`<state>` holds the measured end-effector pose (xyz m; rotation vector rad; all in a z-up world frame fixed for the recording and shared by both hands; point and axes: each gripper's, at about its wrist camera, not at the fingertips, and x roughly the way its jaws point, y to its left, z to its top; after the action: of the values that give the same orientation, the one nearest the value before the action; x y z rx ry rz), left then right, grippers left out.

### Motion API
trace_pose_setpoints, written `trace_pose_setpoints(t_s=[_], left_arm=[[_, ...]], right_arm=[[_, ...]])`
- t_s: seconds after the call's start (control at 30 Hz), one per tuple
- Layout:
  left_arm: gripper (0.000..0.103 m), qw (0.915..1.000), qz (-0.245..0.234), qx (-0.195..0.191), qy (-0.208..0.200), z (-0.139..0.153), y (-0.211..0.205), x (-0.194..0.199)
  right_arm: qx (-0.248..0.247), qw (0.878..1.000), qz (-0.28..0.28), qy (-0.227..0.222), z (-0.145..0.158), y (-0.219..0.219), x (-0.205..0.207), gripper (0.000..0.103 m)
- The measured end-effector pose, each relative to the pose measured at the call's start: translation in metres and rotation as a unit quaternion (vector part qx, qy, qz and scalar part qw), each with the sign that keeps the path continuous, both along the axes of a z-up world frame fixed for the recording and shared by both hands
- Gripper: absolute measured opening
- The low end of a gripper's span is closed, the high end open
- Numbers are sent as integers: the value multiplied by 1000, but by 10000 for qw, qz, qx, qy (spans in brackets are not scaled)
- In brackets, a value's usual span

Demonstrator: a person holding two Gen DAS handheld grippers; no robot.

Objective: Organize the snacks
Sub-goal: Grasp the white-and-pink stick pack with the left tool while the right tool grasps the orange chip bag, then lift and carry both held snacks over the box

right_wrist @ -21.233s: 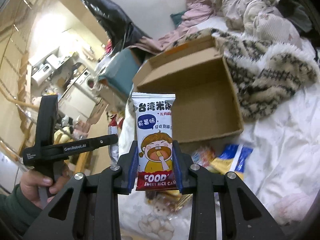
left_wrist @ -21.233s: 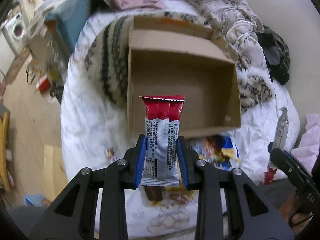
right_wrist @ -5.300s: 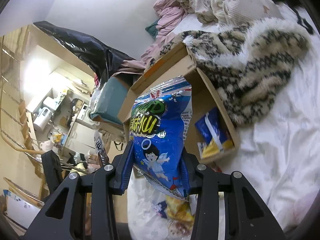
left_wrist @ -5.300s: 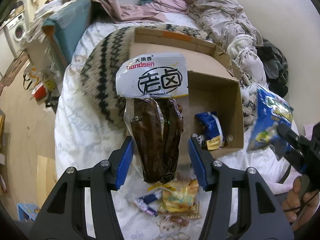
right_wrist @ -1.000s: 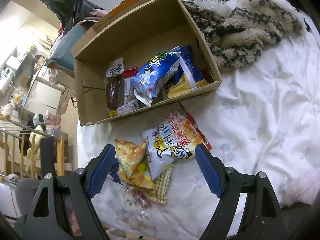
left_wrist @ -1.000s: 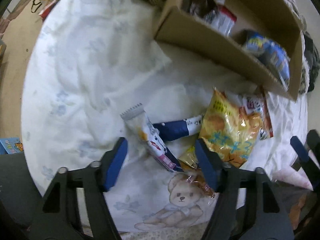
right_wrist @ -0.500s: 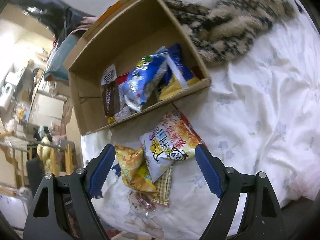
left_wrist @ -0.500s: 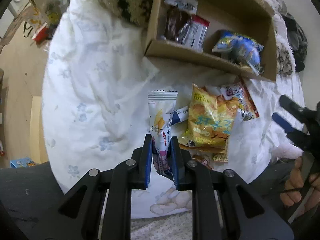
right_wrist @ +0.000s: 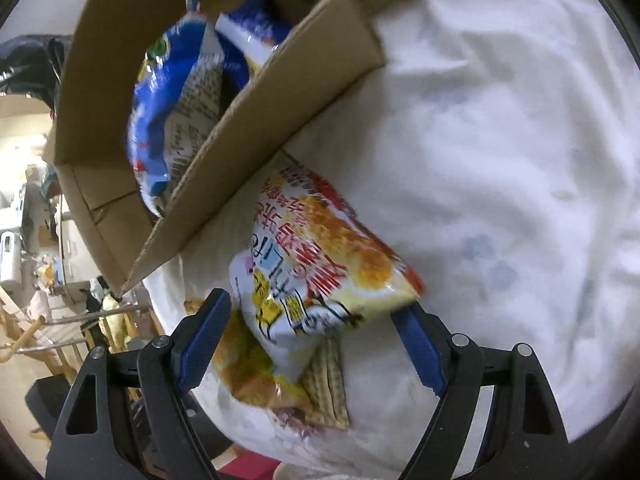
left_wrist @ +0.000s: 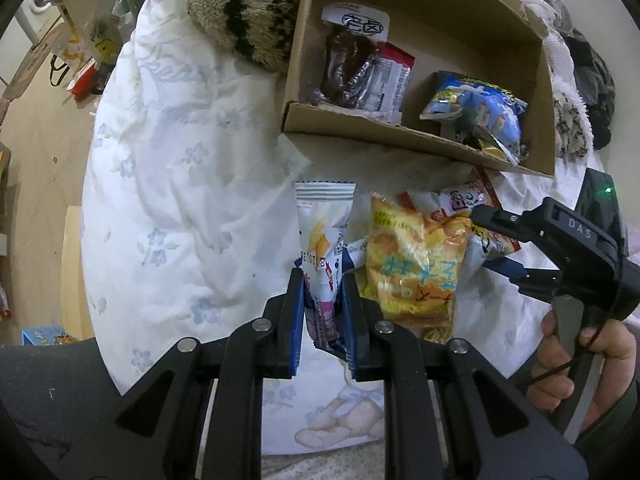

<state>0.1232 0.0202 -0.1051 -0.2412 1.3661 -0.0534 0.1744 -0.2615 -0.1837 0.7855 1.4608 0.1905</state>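
Note:
My left gripper is shut on a slim white snack bar packet, held just above the bedsheet. To its right lies a yellow chip bag among other loose snacks. The cardboard box behind holds a dark brown packet, a red-and-white bar and a blue bag. My right gripper is open and low over the bed, its blue pads straddling a white, red and orange snack bag without pressing it. In the left wrist view the right gripper hangs over that pile.
A white flowered sheet covers the bed, with a striped fuzzy blanket behind the box. A waffle-pattern packet lies under the orange bag. The box's near wall stands close above my right gripper. A person's hand grips the right tool.
My left gripper closed on the white bar packet and lifted it slightly. My right gripper dropped down and rolled, its open fingers now around the white and orange bag.

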Motion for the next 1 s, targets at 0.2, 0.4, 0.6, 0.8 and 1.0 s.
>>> trace_pose_setpoints(t_s=[0.2, 0.4, 0.6, 0.8, 1.0], left_arm=[[14, 9998, 86, -177, 18, -1, 1, 4], [14, 9998, 99, -138, -51, 2, 0, 4], [14, 9996, 244, -112, -65, 3, 8, 3], [14, 9993, 312, -82, -170, 11, 12, -2], [14, 9984, 417, 56, -369, 21, 18, -7]], right_arm=[[11, 9985, 549, -1, -3, 25, 5, 41], [-97, 9968, 662, -442, 24, 25, -6, 28], [-120, 9948, 499, -879, 57, 7, -29, 25], [17, 9923, 287, -1206, 76, -8, -47, 24], [413, 9878, 110, -1500, 95, -33, -68, 24]])
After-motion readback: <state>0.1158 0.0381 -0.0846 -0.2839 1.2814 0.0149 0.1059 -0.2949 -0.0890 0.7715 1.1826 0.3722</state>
